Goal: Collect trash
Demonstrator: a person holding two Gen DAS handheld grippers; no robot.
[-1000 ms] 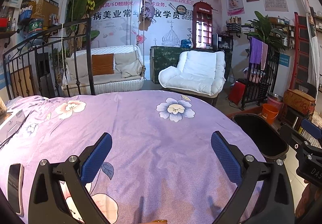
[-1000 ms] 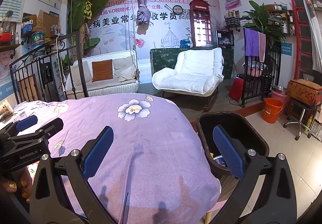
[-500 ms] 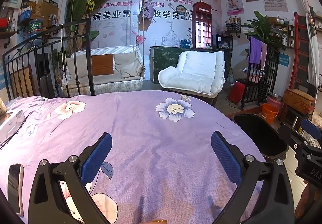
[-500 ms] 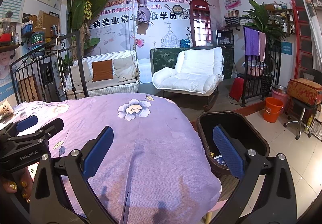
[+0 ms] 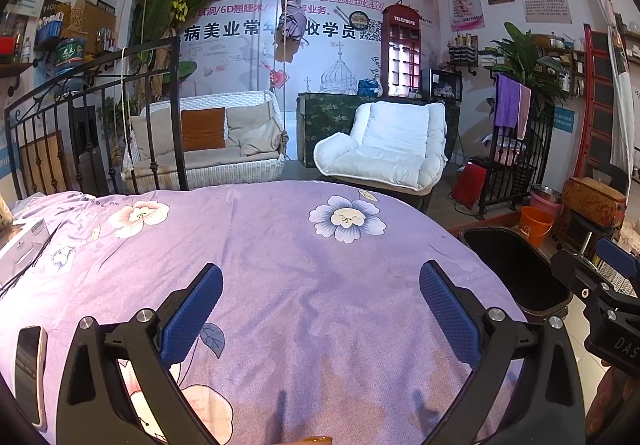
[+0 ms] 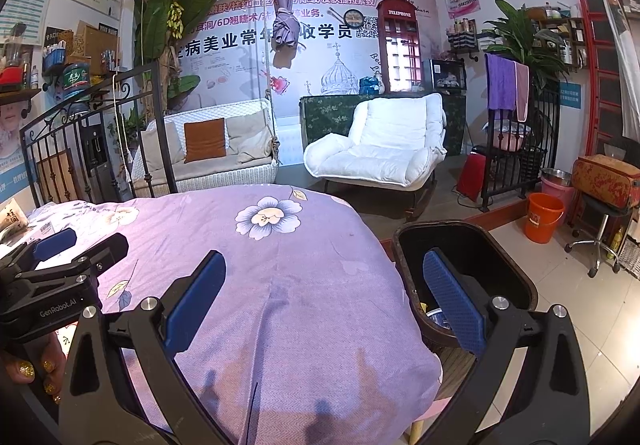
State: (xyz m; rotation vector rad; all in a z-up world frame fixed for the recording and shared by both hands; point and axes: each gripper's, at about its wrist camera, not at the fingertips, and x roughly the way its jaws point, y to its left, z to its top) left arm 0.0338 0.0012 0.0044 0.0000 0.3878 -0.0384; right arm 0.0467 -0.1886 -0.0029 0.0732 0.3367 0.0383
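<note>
No movement: both claws [image 5: 320, 301] [image 6: 326, 297] agape, level.

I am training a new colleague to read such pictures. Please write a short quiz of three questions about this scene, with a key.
1. True or false: the left gripper holds a piece of trash.
2. Where is the dark bin? A) on the purple cloth B) beside the table, on its right C) on the white armchair
3. Fill in: at the cloth's left edge lies a ____.

Key: 1 false, both grippers are open and empty; 2 B; 3 phone.
</note>
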